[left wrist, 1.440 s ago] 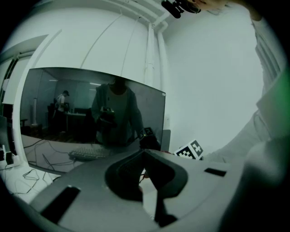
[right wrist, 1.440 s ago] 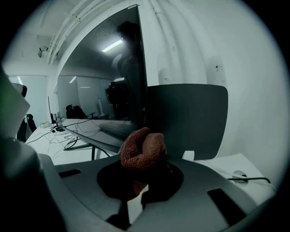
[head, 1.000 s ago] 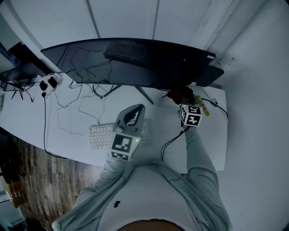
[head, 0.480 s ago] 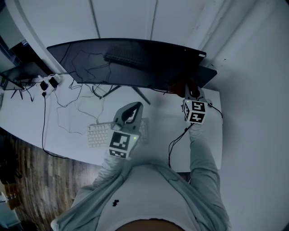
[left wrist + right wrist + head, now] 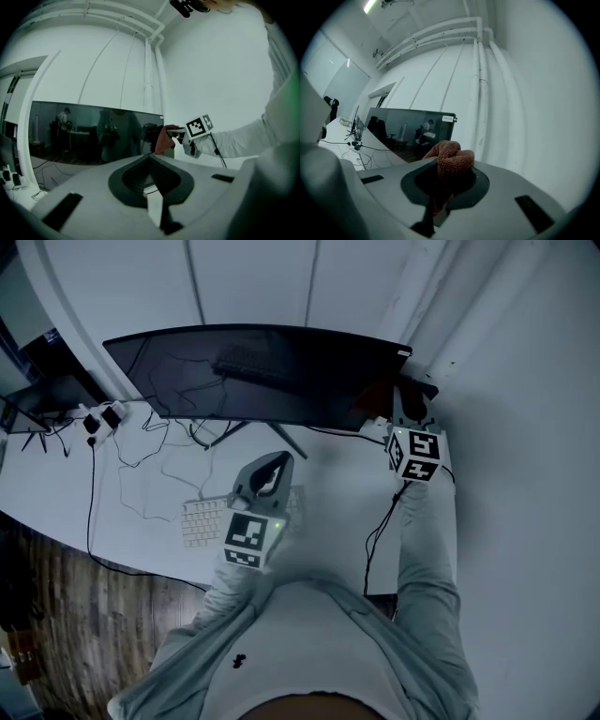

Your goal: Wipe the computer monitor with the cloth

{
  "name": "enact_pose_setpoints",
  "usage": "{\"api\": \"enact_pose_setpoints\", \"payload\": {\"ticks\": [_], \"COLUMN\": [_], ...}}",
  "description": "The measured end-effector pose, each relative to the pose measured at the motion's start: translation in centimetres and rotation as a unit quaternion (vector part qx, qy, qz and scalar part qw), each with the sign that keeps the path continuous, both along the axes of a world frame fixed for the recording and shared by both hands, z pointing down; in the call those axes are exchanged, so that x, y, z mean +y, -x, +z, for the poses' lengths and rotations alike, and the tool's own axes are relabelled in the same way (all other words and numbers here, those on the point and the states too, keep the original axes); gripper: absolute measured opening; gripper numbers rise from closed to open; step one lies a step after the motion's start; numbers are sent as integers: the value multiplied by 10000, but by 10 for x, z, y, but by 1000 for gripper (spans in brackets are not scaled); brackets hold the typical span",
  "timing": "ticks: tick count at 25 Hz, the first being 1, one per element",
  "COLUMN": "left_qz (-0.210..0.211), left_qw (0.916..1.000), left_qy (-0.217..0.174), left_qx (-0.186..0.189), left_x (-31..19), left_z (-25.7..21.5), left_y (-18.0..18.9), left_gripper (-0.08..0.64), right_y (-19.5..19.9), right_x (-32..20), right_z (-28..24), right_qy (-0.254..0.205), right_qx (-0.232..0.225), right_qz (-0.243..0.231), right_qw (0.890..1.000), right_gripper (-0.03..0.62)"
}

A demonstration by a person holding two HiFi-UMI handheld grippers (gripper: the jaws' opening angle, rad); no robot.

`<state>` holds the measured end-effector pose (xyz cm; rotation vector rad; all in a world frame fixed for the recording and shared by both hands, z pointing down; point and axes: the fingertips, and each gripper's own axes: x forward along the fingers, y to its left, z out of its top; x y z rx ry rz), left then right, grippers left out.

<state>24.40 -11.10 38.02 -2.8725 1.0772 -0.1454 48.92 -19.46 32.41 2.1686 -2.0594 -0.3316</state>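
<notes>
A wide, dark, curved monitor (image 5: 253, 371) stands at the back of the white desk (image 5: 122, 493). My right gripper (image 5: 397, 405) is raised at the monitor's right end, shut on a bunched reddish cloth (image 5: 380, 393). In the right gripper view the cloth (image 5: 452, 161) bulges out of my right gripper (image 5: 449, 172), with the monitor (image 5: 405, 131) just beyond it. My left gripper (image 5: 278, 461) hovers over the white keyboard (image 5: 202, 521), shut and holding nothing. The left gripper view has my left gripper (image 5: 149, 161) low in the picture, facing the monitor (image 5: 93, 136) and the cloth (image 5: 163, 139).
Loose cables (image 5: 159, 451) and plugs (image 5: 98, 413) lie on the desk's left half. The monitor's stand legs (image 5: 281, 439) spread behind the keyboard. A second dark screen (image 5: 37, 395) sits at far left. White wall with pipes (image 5: 480, 79) is close behind. Wooden floor (image 5: 56, 596) lies beyond the desk's edge.
My right gripper has carried the cloth up from the desk surface and rightward to the monitor's right end. The left gripper has stayed over the keyboard.
</notes>
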Motion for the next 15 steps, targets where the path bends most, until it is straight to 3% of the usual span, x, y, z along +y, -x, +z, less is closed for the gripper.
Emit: {"api": "enact_pose_setpoints", "payload": {"ticks": [9,15], "left_qz": [97,146], "left_qw": [9998,9996], "left_qy": [-141,-234], "left_qx": [57,114], "left_x": [-2,-6], "left_z": [-18,-30], "left_y": [2,7], "left_gripper": [20,20], "right_y": [4,9], "right_x": [10,11], "right_z": [-78,-95], "right_qy": [-646,-720], "right_qx": [88,195], "right_qz": [94,194], "right_qw": [9978,9970], "right_gripper": [35,35]}}
